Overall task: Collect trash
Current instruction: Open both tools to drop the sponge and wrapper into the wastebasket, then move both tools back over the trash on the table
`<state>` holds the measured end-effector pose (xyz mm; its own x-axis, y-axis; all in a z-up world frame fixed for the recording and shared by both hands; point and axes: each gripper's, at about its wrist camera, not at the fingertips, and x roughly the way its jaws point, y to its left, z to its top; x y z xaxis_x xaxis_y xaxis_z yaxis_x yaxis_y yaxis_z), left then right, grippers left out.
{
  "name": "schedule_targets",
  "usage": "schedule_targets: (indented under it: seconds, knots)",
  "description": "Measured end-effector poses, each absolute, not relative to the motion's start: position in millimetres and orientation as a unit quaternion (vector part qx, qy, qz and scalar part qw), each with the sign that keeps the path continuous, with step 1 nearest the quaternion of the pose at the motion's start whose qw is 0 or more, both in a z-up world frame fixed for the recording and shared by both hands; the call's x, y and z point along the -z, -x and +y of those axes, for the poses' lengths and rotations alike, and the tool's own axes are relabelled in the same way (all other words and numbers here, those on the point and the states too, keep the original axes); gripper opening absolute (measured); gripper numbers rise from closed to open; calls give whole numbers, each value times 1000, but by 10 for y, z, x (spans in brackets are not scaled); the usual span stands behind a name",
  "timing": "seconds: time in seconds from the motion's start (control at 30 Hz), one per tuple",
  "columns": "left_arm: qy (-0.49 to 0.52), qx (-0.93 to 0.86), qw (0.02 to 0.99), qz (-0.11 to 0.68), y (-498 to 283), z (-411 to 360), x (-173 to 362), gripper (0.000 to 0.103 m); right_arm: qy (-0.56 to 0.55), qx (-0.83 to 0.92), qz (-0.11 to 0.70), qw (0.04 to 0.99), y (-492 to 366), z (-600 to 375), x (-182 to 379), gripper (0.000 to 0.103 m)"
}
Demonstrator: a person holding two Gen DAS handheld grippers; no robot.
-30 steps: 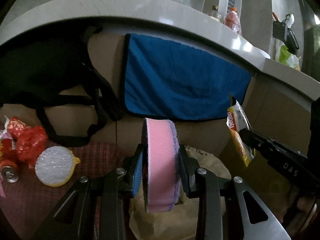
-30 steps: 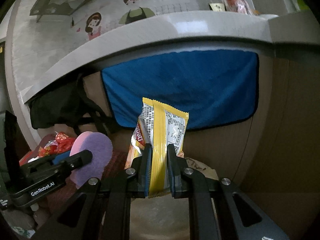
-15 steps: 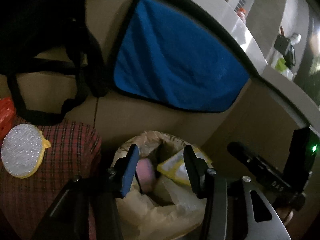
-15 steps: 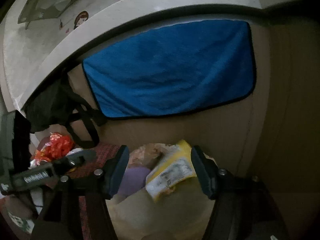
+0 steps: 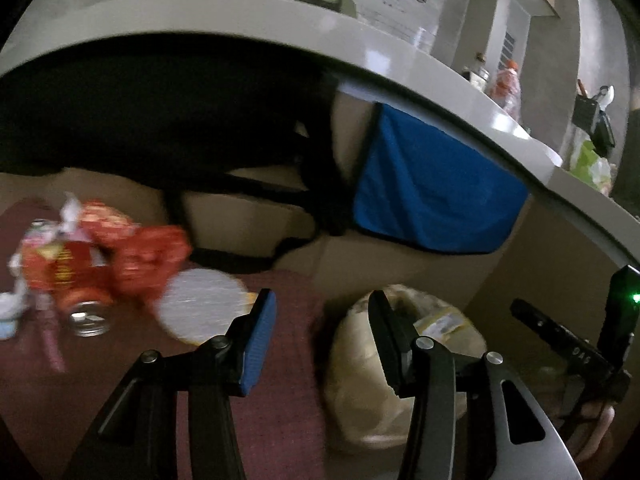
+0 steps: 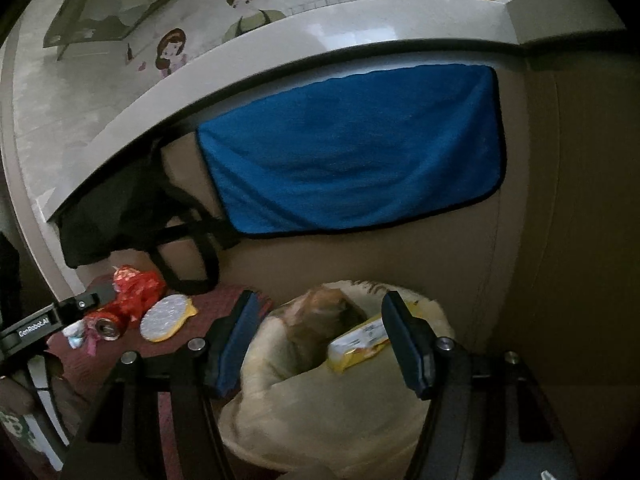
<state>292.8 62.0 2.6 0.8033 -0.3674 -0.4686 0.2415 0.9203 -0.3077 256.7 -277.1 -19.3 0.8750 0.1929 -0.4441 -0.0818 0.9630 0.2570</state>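
Over the bag [image 6: 320, 408], your right gripper [image 6: 320, 344] stands apart and empty, the yellow wrapper [image 6: 360, 344] inside. Your left gripper [image 5: 320, 336], also apart, faces the round scrubber [image 5: 200, 304] and red wrappers [image 5: 136, 256]: collect those next.

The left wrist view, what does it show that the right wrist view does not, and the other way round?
Only the left wrist view shows the right tongs from the side and a black object hanging on the far wall.

Only the right wrist view shows the left tongs from the side and a clear look into the trash bag, where the yellow wrapper lies.

Both show the blue cloth, the black bag, the red wrapper, the can and the round scrubber.
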Motion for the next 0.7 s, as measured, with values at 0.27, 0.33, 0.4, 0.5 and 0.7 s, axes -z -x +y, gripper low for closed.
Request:
schedule_targets:
  seconds: [0.27, 0.33, 0.4, 0.5, 0.7]
  knots:
    - [106, 91, 963, 231, -2484, 1392, -56, 49, -95, -105, 252, 957, -2422, -2171, 260, 62]
    - [111, 71, 965, 228, -2424, 1614, -44, 49, -81, -123, 257, 955, -2435, -1937, 268, 62]
    - [123, 50, 965, 229, -2362, 1885, -11, 49, -72, -143, 264, 951, -2458, -1745, 274, 62]
    - [134, 13, 964, 229, -2295, 2257, 56, 49, -50, -171, 274, 945, -2513, -1403, 291, 62]
    - [143, -72, 960, 231, -2180, 3002, 127, 49, -29, -220, 292, 931, -2622, -807, 401, 62]
